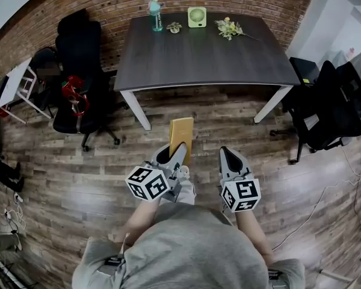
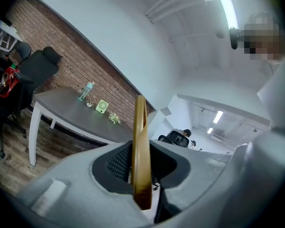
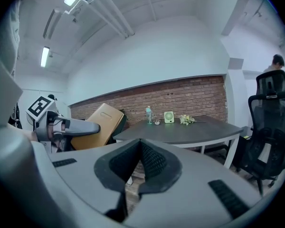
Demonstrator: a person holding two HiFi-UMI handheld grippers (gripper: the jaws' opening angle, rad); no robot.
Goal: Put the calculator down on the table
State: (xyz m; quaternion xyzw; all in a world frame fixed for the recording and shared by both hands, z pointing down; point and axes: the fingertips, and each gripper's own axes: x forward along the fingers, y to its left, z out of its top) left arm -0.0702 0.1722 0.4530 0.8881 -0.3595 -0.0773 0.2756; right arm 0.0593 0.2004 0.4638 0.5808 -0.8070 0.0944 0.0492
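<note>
Calculator (image 1: pixel 182 134), a flat tan slab, is clamped on edge between the jaws of the left tool (image 1: pixel 178 152). It is seen just below the middle of the head view, its free end reaching up the frame beyond the jaw tips. In the left gripper view it is shown edge-on, standing upright in the centre of the frame with a dark pad pressed to each face. It is held in the air above the wooden floor (image 1: pixel 78 179), apart from the table (image 1: pixel 204 65), whose near edge lies higher in the frame.

The right tool (image 1: pixel 230 156) is held just to the right of the calculator and apart from it, its jaws closed together on nothing.

Along the far edge of the table, by the brick wall (image 1: pixel 108 2), a bottle (image 1: pixel 156 14), a small green fan (image 1: pixel 197 17) and a sprig of flowers (image 1: pixel 230 27) are set in a row. A black office chair (image 1: pixel 78 71) is placed at the left of the table and a second chair (image 1: pixel 331 104) at its right.
</note>
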